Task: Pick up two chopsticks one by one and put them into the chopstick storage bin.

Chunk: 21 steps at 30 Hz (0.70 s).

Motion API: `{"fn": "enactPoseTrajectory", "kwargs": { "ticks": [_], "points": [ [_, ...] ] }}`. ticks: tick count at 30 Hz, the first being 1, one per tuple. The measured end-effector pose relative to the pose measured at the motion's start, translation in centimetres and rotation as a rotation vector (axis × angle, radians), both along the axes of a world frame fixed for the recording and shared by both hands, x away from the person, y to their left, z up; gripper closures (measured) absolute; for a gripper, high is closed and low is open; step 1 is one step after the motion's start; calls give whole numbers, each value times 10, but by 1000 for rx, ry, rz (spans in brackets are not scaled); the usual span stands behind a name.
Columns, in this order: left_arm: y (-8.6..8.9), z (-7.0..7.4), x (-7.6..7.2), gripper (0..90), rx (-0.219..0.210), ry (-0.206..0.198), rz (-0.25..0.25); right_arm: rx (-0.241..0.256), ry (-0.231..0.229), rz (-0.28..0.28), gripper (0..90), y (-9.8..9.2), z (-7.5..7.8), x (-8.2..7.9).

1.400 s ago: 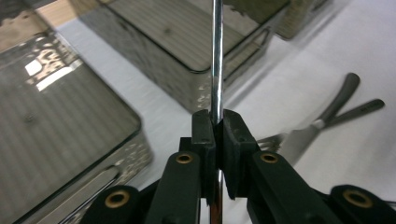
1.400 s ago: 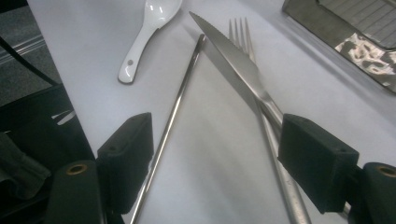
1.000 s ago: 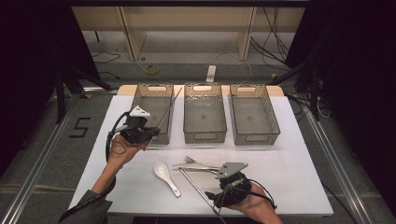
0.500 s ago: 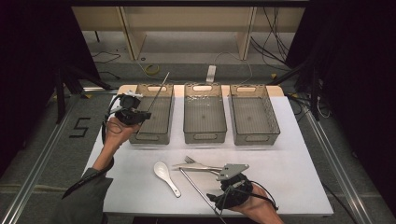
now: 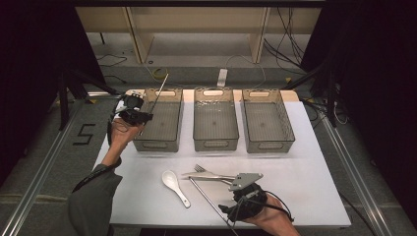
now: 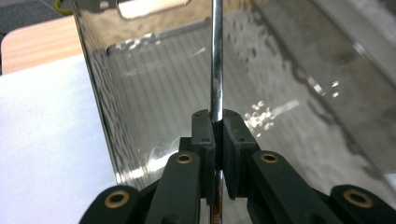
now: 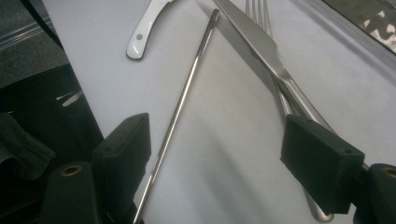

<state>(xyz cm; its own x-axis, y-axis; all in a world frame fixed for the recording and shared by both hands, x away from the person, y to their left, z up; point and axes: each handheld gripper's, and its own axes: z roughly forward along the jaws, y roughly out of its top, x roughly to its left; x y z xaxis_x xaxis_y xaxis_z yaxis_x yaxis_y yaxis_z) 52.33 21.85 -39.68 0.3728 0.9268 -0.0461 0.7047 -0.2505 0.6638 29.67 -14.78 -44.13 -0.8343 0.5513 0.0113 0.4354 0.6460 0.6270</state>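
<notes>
Your left gripper (image 5: 146, 117) is at the near-left corner of the left bin (image 5: 158, 119), its jaws clamped on a thin metal rod (image 5: 158, 93). In the high view the rod slants up and away from the gripper, over the bin's left side. In the left gripper view the rod (image 6: 216, 56) runs straight up from between the closed pads (image 6: 204, 133), with the bin's clear ribbed wall (image 6: 140, 93) and floor behind it.

Your right gripper (image 5: 231, 204) rests low at the table's (image 5: 305, 162) near edge, jaws spread wide and holding nothing. In the right gripper view a second rod (image 7: 184, 100) lies on the white surface between the two pads, nearer the left one (image 7: 128, 140); a knife (image 7: 261, 44) and a fork (image 7: 256, 8) lie crossed beside the right pad.

In the high view the second rod (image 5: 206, 196) lies diagonally from the knife (image 5: 209, 176) toward the right gripper. A white spoon (image 5: 174, 186) lies just left of it, and the fork (image 5: 201, 169) touches the knife. The middle bin (image 5: 215, 119) and right bin (image 5: 266, 119) stand beside the left one along the far half of the table.
</notes>
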Motion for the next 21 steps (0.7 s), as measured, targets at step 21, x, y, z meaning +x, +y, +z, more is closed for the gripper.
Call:
{"fn": "enactPoseTrajectory", "kwargs": {
  "ticks": [21],
  "points": [
    [4,-23,-9,597,-43,27,57,-30,21,3,255,0,-2,2]
  ]
}}
